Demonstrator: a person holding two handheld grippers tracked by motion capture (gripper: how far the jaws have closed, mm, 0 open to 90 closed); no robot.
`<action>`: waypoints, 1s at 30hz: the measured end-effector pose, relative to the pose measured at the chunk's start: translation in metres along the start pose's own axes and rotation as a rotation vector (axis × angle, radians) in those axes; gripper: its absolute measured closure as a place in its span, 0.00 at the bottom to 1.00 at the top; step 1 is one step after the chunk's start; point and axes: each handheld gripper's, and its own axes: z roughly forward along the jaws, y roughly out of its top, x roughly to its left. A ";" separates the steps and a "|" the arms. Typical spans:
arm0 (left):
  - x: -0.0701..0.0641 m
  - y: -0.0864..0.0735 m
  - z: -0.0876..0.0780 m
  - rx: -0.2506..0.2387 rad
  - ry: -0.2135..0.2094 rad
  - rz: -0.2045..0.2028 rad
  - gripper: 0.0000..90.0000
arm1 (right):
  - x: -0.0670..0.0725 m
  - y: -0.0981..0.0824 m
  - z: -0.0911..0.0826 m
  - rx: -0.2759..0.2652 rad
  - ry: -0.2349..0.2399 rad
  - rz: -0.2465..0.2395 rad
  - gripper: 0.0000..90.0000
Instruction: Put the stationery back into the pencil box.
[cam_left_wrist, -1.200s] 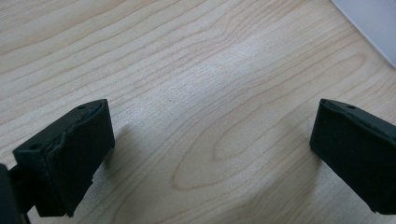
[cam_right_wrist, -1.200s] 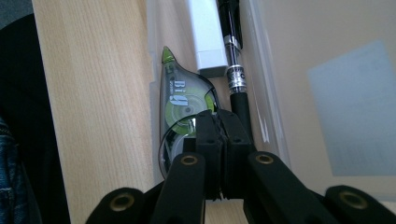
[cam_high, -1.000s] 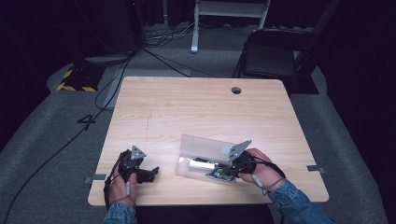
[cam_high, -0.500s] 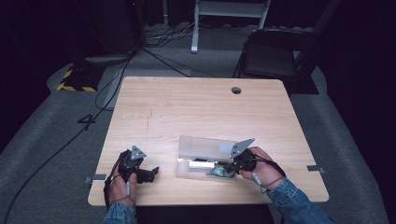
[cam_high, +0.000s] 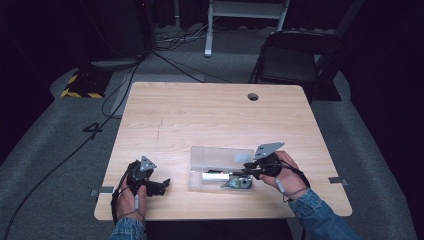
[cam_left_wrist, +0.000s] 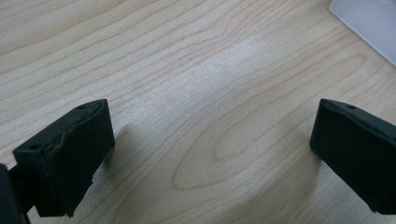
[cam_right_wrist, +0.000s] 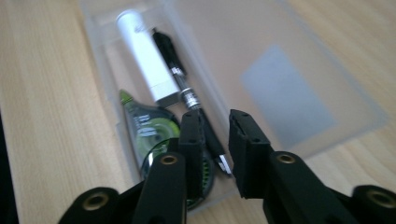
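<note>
Far half of the table is bare wood, free passage anywhere there apart from a small round hole near the far edge. The near middle is blocked by the open clear case, lid flat beside its tray. The tray is crowded: white tube, black pen and green tape roller packed side by side. There's an open lane between the left gripper and the case.

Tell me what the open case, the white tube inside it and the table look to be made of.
Case: frosted translucent plastic, probably; the wood grain shows dimly through it. White tube: smooth, slightly glossy plastic with a silvery end, possibly metal. Table: pale wood or wood-look laminate, matte, with a visible grain.
</note>
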 end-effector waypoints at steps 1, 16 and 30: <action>0.000 0.000 0.000 0.000 0.000 0.000 0.00 | -0.004 -0.001 -0.003 -0.018 -0.015 0.017 0.80; 0.004 -0.001 0.000 -0.004 -0.008 0.011 0.00 | -0.065 -0.047 -0.048 -0.142 -0.270 0.242 0.47; 0.014 -0.003 -0.003 0.001 -0.011 0.010 0.00 | -0.099 -0.114 -0.058 -0.066 -0.398 0.397 0.40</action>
